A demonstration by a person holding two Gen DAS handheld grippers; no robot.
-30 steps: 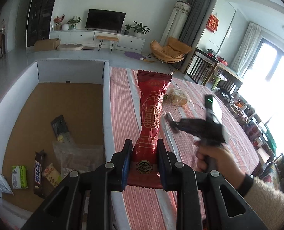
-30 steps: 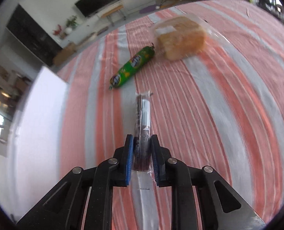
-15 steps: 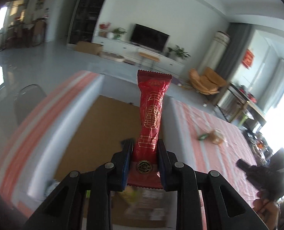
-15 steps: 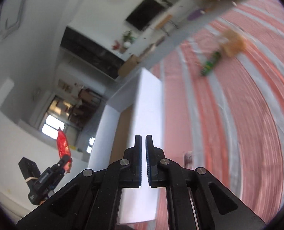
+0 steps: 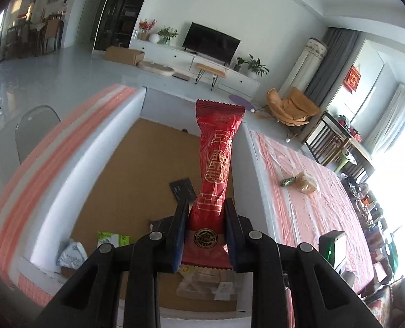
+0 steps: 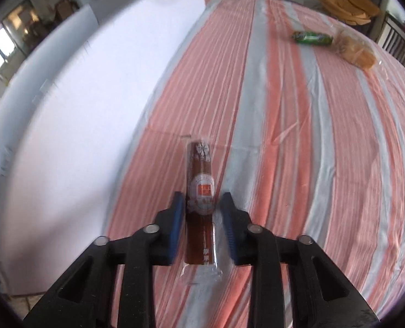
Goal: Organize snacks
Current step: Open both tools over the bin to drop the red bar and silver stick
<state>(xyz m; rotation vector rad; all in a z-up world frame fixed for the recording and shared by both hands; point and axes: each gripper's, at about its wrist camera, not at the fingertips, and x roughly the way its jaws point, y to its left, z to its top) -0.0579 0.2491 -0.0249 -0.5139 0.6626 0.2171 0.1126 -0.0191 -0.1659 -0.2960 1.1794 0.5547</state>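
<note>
Left hand-held gripper (image 5: pixel 205 218) hangs above the white-walled box (image 5: pixel 65 180), angled down into it, jaws clamped on the lower end of the red snack packet (image 5: pixel 216 161), whose long axis runs straight away from the camera, crimped top farthest. Right hand-held gripper (image 6: pixel 201 207) sits low over the striped counter (image 6: pixel 298 136) beside the box's outer wall, jaws spread, straddling the brown snack stick (image 6: pixel 201 199), which lies flat, pointing lengthwise ahead. Farther off lie a green packet (image 6: pixel 312 38) and bagged bread (image 6: pixel 355 52).

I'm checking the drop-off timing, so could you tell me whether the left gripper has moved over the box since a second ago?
Yes. The left gripper, shut on the red packet, has swung left from above the striped tablecloth to above the box.
</note>
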